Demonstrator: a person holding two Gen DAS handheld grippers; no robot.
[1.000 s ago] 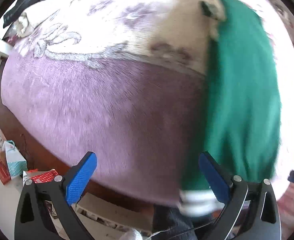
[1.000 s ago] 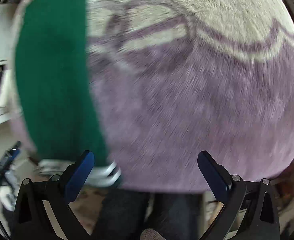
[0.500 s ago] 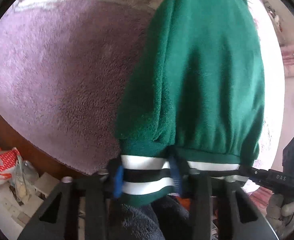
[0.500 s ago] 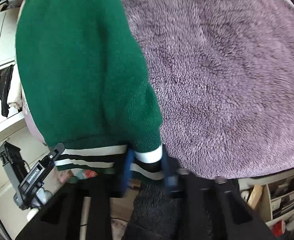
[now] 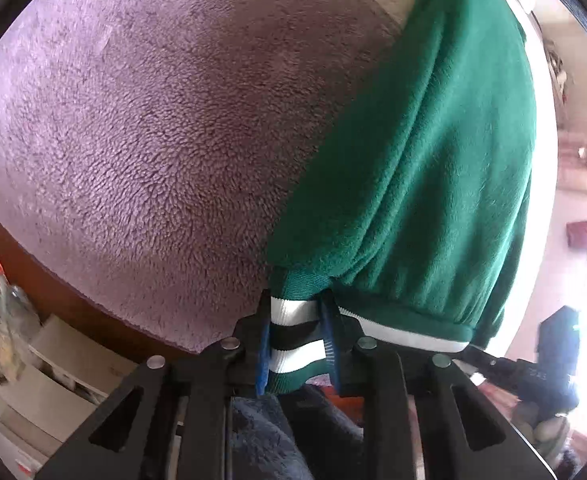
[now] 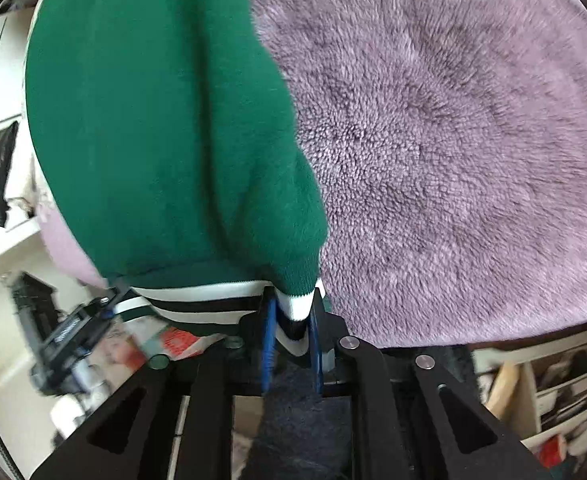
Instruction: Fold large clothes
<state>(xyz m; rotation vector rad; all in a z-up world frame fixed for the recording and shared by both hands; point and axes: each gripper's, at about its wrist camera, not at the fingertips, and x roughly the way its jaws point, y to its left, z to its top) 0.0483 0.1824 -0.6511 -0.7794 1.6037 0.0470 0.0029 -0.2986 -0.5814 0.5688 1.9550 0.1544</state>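
The green sweater point(image 5: 433, 160) is now pinched at its striped hem point(image 5: 293, 334) by both the left gripper point(image 5: 295, 344) and the right gripper point(image 6: 291, 330), whose jaws have just closed from fully spread; the fold can likely begin.

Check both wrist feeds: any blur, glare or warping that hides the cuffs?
Left wrist: fisheye bends the blanket; window glare washes out the right edge; cuff sharp between the pads. Right wrist: motion blur on the left-side clutter; sweater slightly soft, its cuff readable.
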